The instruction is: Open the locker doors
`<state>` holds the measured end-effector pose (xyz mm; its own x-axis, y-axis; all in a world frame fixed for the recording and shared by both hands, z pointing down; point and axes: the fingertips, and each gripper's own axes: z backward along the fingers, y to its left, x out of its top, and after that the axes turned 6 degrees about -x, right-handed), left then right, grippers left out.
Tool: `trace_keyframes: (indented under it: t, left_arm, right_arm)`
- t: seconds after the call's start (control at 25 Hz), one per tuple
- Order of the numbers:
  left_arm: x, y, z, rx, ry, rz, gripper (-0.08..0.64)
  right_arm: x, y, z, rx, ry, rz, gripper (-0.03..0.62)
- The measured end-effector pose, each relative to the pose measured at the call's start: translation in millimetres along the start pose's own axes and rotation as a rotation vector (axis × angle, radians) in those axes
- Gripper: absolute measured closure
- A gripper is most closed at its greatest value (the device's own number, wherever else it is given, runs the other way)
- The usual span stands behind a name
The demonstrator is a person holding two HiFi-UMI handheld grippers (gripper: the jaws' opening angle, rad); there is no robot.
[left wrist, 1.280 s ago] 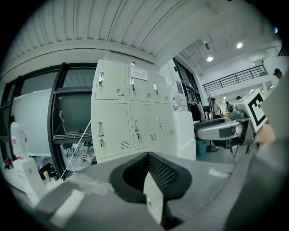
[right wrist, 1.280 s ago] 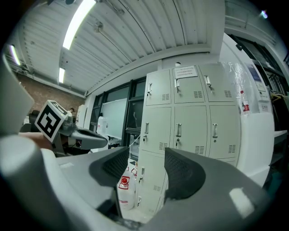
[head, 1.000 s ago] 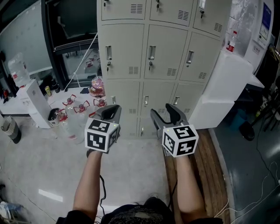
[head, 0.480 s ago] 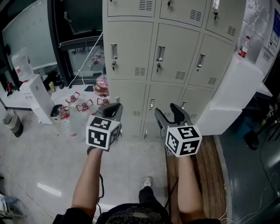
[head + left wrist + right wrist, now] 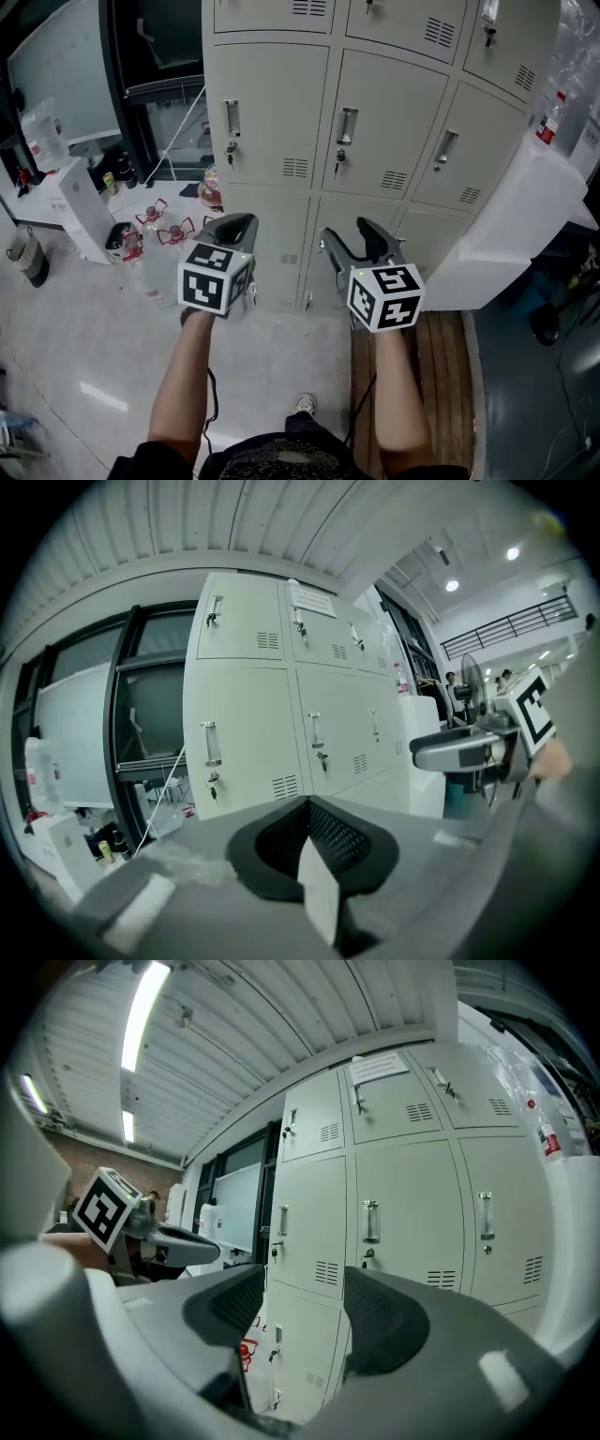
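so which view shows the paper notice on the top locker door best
The right gripper view: the paper notice sits whole and near face-on on the top middle locker door. The left gripper view shows it more obliquely. The head view cuts off that part of the door.

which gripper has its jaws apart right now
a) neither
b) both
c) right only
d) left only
c: the right gripper has a clear gap between its jaws, with the closed locker doors showing through it, while the left gripper has its jaws pressed together with nothing between them.
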<state>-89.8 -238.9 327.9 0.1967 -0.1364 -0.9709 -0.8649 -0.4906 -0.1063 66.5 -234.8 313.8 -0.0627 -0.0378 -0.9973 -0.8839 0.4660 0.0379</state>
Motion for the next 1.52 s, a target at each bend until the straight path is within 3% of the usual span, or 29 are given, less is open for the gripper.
trace_keyframes:
  t: [0.68,1.52]
  left_arm:
    - [20.5,34.6,-96.2,0.078,0.026,0.009,0.560]
    - [35.1,57.8,-143.6,0.155,0.025,-0.002,0.560]
  right_arm:
    - [15.5,-77.4,-96.2,0.064,-0.015,-0.001,0.336]
    - [34.6,-95.6,-180.3,0.195,-0.024,0.044,0.336]
